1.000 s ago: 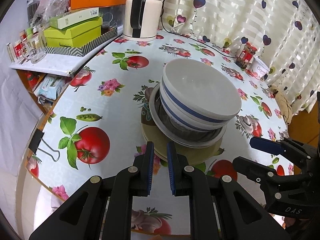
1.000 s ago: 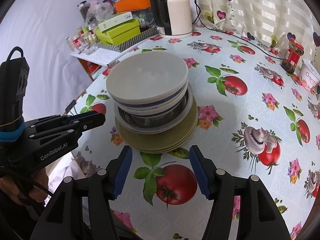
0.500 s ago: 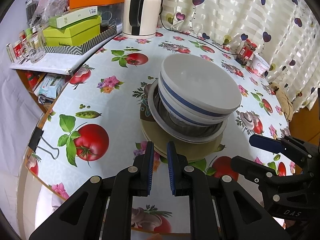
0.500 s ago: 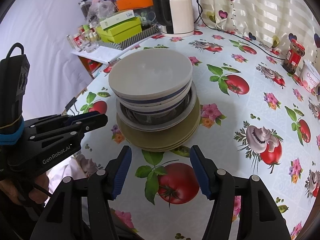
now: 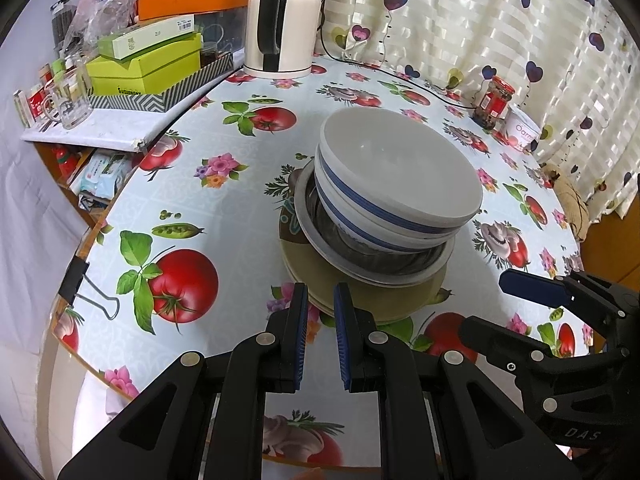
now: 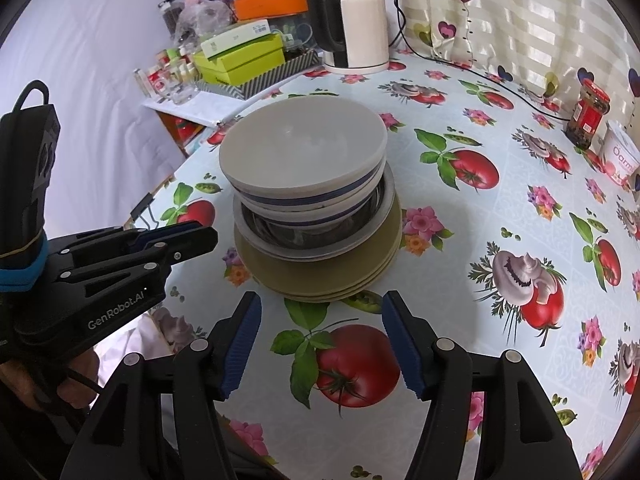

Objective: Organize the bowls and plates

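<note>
One stack stands mid-table: olive plates (image 5: 372,300) (image 6: 360,272) at the bottom, a steel bowl with a grey rim (image 5: 360,256) (image 6: 304,240) on them, and two white bowls with blue stripes (image 5: 400,168) (image 6: 300,156) nested on top. My left gripper (image 5: 321,300) is empty, its jaws a narrow gap apart, just short of the plates' near edge. My right gripper (image 6: 322,312) is open and empty, in front of the stack. Each gripper shows at the side of the other's view.
A white kettle (image 5: 280,32) (image 6: 356,20) stands at the back, with a black cord along the curtain. Green boxes (image 5: 148,68) and glassware fill a side shelf at the left. A red-lidded jar (image 6: 590,114) and a white tub (image 6: 620,156) stand at the right. A binder clip (image 5: 80,284) grips the table edge.
Both grippers have drawn slightly back and up from the stack. Jaw openings are unchanged and the stack has not moved.
</note>
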Demonstrator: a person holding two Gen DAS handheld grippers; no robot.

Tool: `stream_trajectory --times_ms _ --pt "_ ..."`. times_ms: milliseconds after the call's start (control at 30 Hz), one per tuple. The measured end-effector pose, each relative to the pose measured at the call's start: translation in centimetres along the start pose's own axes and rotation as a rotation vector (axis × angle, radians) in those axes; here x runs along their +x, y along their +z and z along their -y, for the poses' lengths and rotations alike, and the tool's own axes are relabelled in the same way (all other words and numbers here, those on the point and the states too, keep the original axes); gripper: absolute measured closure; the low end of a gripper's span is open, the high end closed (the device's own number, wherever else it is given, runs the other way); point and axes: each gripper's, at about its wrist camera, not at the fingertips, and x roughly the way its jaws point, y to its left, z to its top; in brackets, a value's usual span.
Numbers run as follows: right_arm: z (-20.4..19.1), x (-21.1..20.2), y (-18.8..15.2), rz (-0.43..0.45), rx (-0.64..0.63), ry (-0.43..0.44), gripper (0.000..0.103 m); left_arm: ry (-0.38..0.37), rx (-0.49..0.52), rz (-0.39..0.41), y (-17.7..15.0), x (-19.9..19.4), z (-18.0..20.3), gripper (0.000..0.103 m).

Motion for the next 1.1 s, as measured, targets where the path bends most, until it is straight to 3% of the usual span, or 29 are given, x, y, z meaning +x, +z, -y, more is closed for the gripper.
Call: stream_trajectory --times_ms 1100 --pt "-0.1 -0.2 0.1 0.006 -0.013 -0.031 0.039 0.027 0.038 -0.004 -0.1 0.0 1.2 0.089"
